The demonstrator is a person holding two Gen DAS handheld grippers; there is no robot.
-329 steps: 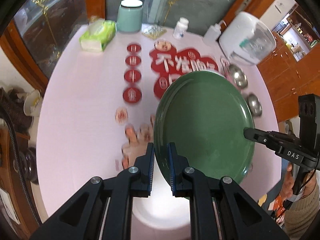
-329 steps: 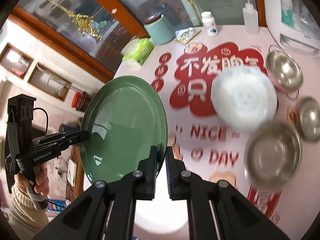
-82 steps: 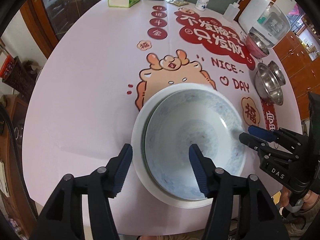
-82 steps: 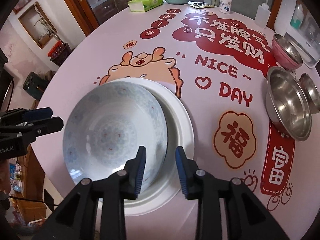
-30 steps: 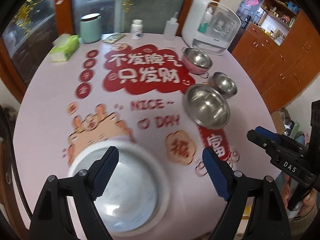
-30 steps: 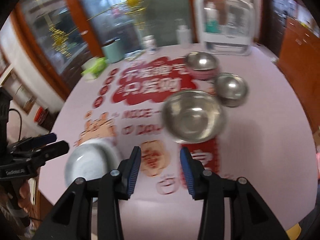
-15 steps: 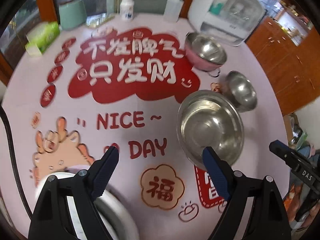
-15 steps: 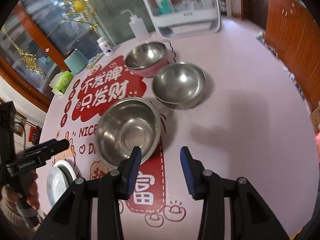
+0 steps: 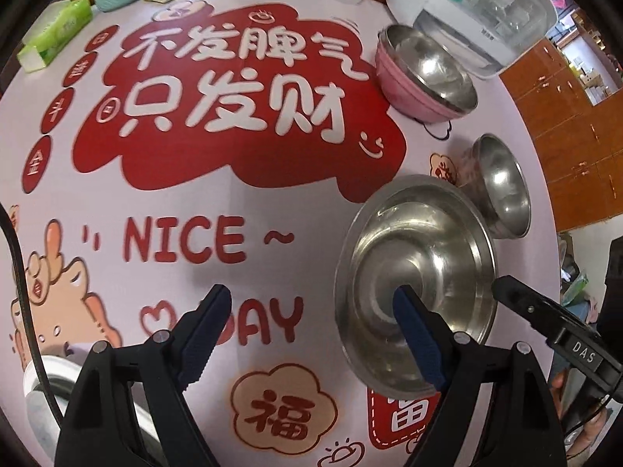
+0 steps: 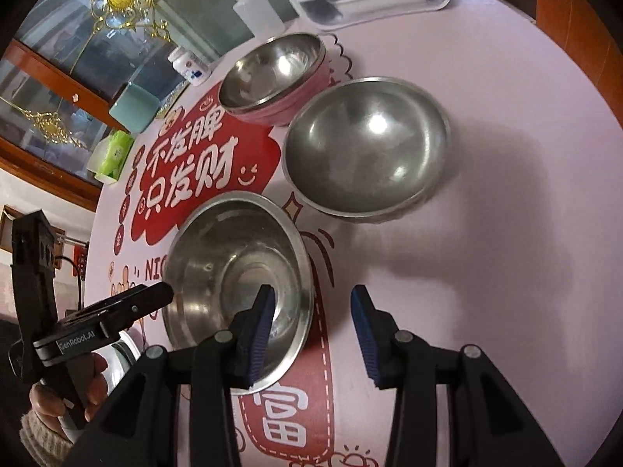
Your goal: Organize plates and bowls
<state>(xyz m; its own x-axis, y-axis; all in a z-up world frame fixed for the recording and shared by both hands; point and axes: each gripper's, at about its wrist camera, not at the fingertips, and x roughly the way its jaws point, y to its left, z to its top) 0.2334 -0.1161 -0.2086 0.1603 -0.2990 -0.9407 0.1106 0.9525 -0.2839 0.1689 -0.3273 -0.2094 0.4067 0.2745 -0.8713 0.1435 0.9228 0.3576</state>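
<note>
Both my tongs, left tongs [image 9: 307,315] and right tongs [image 10: 311,311], hang released, straddling opposite rims of the wide steel bowl [image 10: 237,268] at lower centre, ready to lift.

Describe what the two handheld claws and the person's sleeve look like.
Both claws are black plastic with ridged dark-blue pads and silver screws. The left claw bears white lettering "GenRobot.AI" and trails a black cable; the right claw reads "DAS". A cream knitted sleeve covers the left wrist.
</note>
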